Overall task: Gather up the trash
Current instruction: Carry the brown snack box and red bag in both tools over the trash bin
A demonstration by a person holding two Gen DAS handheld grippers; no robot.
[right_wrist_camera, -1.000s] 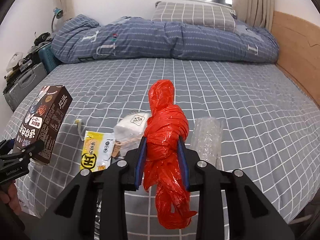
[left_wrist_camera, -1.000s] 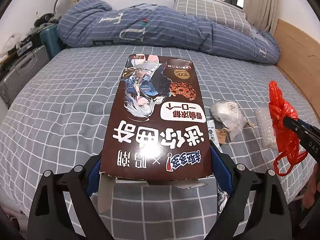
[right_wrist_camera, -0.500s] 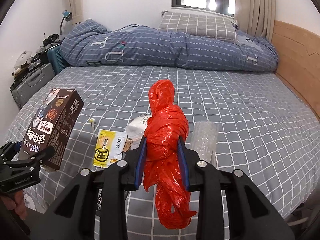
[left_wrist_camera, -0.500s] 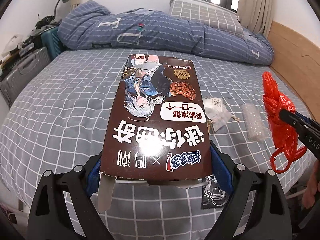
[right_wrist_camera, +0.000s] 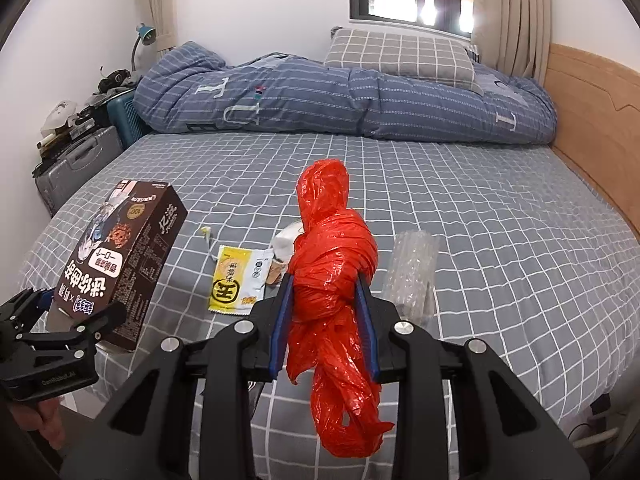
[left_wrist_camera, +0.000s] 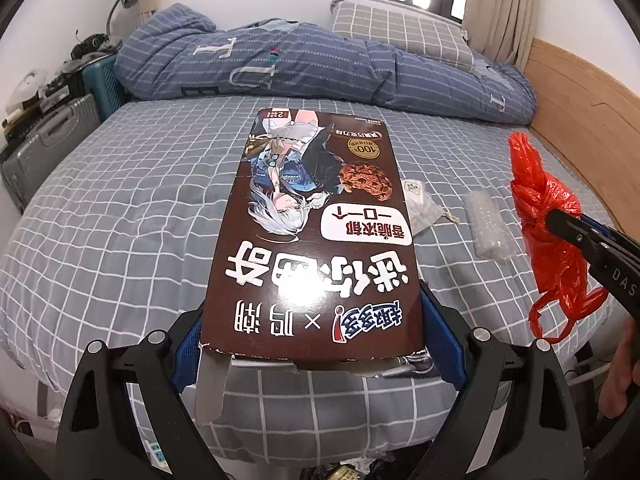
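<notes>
My left gripper (left_wrist_camera: 312, 320) is shut on the near end of a brown cookie box (left_wrist_camera: 316, 232), held above the front of the bed; the box (right_wrist_camera: 120, 260) also shows at the left of the right wrist view. My right gripper (right_wrist_camera: 324, 300) is shut on a knotted red plastic bag (right_wrist_camera: 332, 264), which hangs at the right of the left wrist view (left_wrist_camera: 548, 216). On the grey checked bed lie a yellow snack wrapper (right_wrist_camera: 236, 280), a crumpled white wrapper (left_wrist_camera: 420, 206) and a roll of clear bubble wrap (right_wrist_camera: 412, 268).
A folded blue quilt (right_wrist_camera: 360, 100) and a checked pillow (right_wrist_camera: 400, 56) lie at the far end of the bed. Grey and teal suitcases (left_wrist_camera: 52, 144) stand at the left. A wooden headboard (right_wrist_camera: 592, 120) runs along the right. A hand (left_wrist_camera: 624, 368) shows at the right edge.
Both grippers have drawn back from the bed with their loads. The litter on the bed now looks smaller and farther away, and more of the yellow wrapper shows.
</notes>
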